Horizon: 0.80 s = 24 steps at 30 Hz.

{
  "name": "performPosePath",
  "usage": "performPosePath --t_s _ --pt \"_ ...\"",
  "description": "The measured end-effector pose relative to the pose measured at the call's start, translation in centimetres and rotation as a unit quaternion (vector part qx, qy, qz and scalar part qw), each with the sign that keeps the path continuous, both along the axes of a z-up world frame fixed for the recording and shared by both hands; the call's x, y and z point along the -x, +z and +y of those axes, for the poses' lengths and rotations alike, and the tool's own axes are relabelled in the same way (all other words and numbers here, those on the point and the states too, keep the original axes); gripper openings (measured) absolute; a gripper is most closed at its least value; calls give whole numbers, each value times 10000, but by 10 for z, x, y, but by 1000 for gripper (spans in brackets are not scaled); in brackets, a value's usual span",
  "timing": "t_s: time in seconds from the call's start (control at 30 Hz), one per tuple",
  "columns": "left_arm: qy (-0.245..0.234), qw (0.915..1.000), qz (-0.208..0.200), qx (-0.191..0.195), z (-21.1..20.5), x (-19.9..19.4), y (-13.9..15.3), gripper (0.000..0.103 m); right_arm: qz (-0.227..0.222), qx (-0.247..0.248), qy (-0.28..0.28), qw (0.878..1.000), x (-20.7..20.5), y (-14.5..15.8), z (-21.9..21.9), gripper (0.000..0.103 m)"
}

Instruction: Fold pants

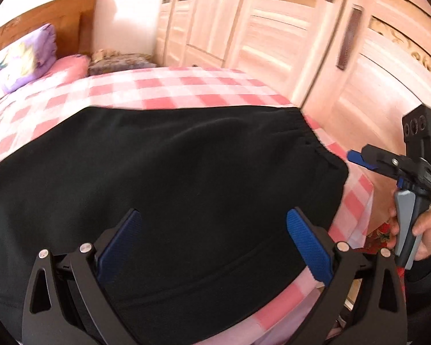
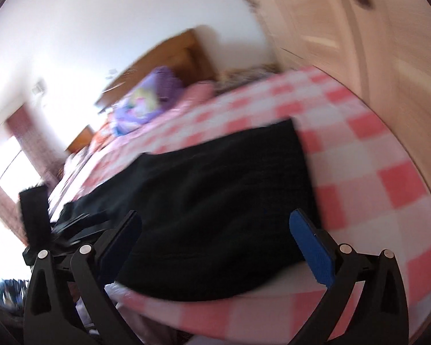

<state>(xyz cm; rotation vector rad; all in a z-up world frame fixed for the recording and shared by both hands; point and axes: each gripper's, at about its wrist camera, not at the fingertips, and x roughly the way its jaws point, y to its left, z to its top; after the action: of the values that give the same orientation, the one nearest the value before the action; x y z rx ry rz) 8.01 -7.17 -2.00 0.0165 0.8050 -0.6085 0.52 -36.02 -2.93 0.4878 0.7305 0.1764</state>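
Note:
Black pants (image 1: 163,166) lie flat on a bed with a pink and white checked sheet (image 1: 186,86), their elastic waistband (image 1: 313,135) toward the right edge. My left gripper (image 1: 215,227) hovers open over the near part of the pants, with nothing pressed between its blue pads (image 1: 307,241). In the left wrist view, a hand (image 1: 425,230) holds the right gripper (image 1: 359,158) just off the waistband end. In the blurred right wrist view, my right gripper (image 2: 215,224) stands wide open above the pants (image 2: 215,189), pads apart from the cloth.
A purple pillow (image 1: 23,60), a pink pillow (image 1: 71,66) and a wooden headboard (image 1: 71,20) are at the far end. Pale wooden wardrobe doors (image 1: 287,28) run close along the bed's right side. The bed's near edge (image 2: 244,310) is just under the right gripper.

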Motion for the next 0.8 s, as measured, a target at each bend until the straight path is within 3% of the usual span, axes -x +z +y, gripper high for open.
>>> performPosePath --t_s 0.1,0.17,0.27,0.43,0.57,0.8 --pt "358 9992 159 89 36 2 -7 101 553 -283 -165 9979 -13 -34 -18 99" --pt "673 9973 274 132 65 6 -14 101 467 -118 -154 9987 -14 -36 -19 99" --pt "1161 9922 426 162 106 10 -23 101 706 3 -223 9973 -26 -37 -11 99" --pt "1632 9857 234 347 144 26 -14 101 722 -921 -492 9919 -19 -42 -29 99" --pt "1630 9843 154 661 156 34 -6 101 437 -1120 -356 9921 -7 -42 -33 99" --pt "1561 9845 279 747 150 33 -16 101 302 -820 -430 9952 -10 -33 -24 99"
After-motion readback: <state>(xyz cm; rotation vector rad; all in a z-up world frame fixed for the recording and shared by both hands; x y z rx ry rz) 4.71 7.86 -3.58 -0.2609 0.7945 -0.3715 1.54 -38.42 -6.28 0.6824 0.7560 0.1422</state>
